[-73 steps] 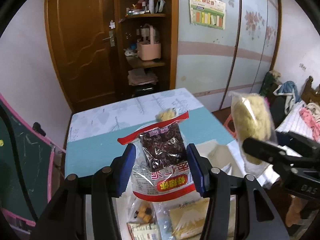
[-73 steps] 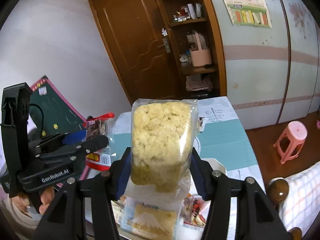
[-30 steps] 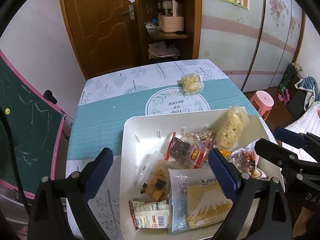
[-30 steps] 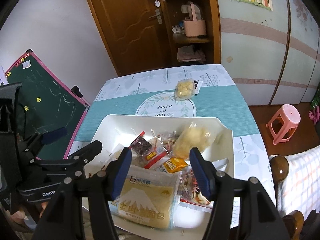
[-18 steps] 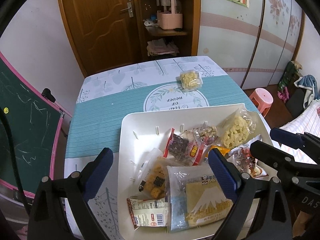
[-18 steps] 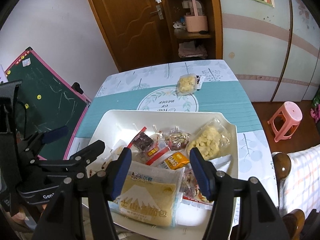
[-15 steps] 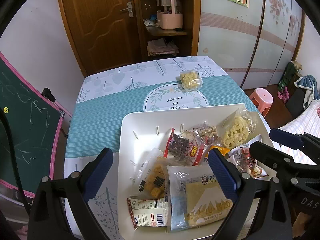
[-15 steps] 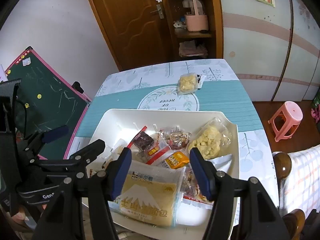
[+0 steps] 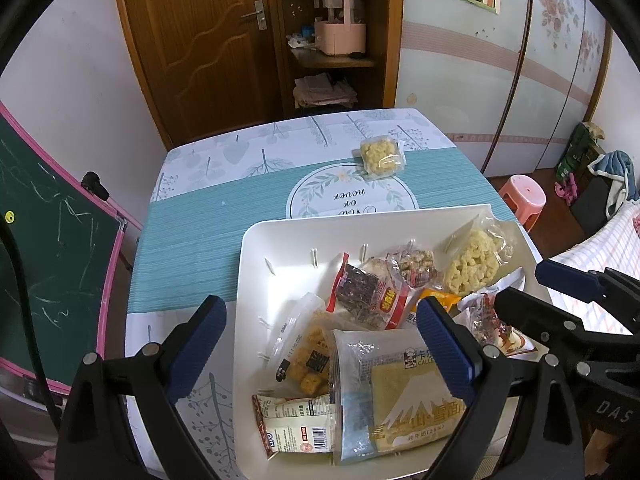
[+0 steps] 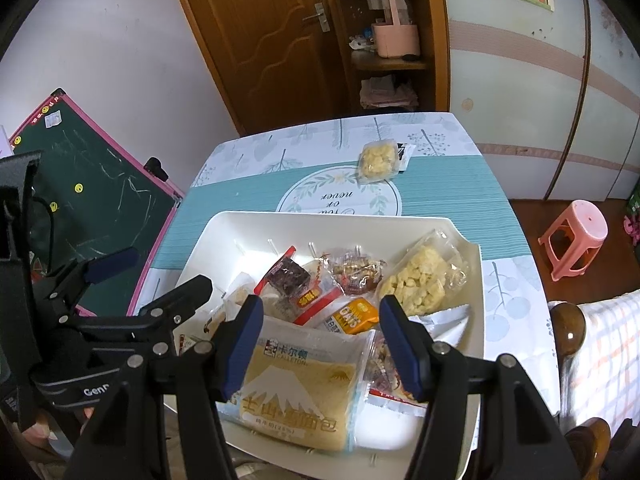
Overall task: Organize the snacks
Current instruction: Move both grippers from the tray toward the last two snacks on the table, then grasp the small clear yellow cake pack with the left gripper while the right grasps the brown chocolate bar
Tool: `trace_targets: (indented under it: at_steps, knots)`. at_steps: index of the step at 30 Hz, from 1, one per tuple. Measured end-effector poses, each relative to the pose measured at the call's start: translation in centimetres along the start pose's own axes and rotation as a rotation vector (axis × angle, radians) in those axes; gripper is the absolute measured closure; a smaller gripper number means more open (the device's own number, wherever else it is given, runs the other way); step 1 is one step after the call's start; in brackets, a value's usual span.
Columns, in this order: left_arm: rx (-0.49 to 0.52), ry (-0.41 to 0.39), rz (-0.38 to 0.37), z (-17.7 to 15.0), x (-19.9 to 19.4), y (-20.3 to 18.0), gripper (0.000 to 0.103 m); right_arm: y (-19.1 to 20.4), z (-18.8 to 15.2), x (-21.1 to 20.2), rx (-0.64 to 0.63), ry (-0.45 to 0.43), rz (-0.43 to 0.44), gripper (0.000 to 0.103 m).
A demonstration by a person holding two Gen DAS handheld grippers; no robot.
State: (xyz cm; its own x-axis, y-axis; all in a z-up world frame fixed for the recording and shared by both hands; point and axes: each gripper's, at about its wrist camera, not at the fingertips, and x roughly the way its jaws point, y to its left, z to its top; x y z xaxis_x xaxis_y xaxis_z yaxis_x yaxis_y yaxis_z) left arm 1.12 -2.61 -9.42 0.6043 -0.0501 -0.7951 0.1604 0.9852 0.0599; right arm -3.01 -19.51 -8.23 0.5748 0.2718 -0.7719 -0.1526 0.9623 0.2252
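Note:
A white tray on the table holds several snack packs: a red-edged dark fruit pack, a yellow puffed-rice pack, a large bread pack, an orange oats bar. One more yellow puffed-rice pack lies alone on the far table. My left gripper is open and empty above the tray's near side. My right gripper is open and empty above the bread pack.
The table has a teal cloth with a round printed mat. A green chalkboard leans at the left. A pink stool stands at the right. A wooden door and shelves are behind the table.
Earlier each gripper held a pack up: left the dark fruit pack, right the yellow puffed-rice pack. Both packs now lie in the tray and both grippers are open.

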Motion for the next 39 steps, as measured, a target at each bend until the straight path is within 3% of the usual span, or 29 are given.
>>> trace_targets:
  at_steps: [12,20,30,34,39]
  knots:
    - [-0.008,0.009,0.0,-0.4,0.6,0.1,0.008,0.0,0.2,0.8,-0.008,0.025,-0.004,0.042]
    - [0.001,-0.012,0.01,1.8,0.8,0.0,0.008,-1.0,1.1,1.0,0.002,0.019,-0.011,0.042]
    - [0.075,-0.113,0.005,11.2,0.9,-1.9,0.008,-6.3,7.7,-0.1,0.066,-0.056,-0.02,0.042]
    - [0.094,-0.096,-0.01,16.2,3.5,-3.3,0.008,-8.9,12.0,0.5,0.087,-0.078,-0.054,0.042]
    - [0.091,-0.019,0.001,22.3,9.2,-5.4,0.008,-12.6,17.7,2.7,0.151,-0.086,-0.08,0.042]
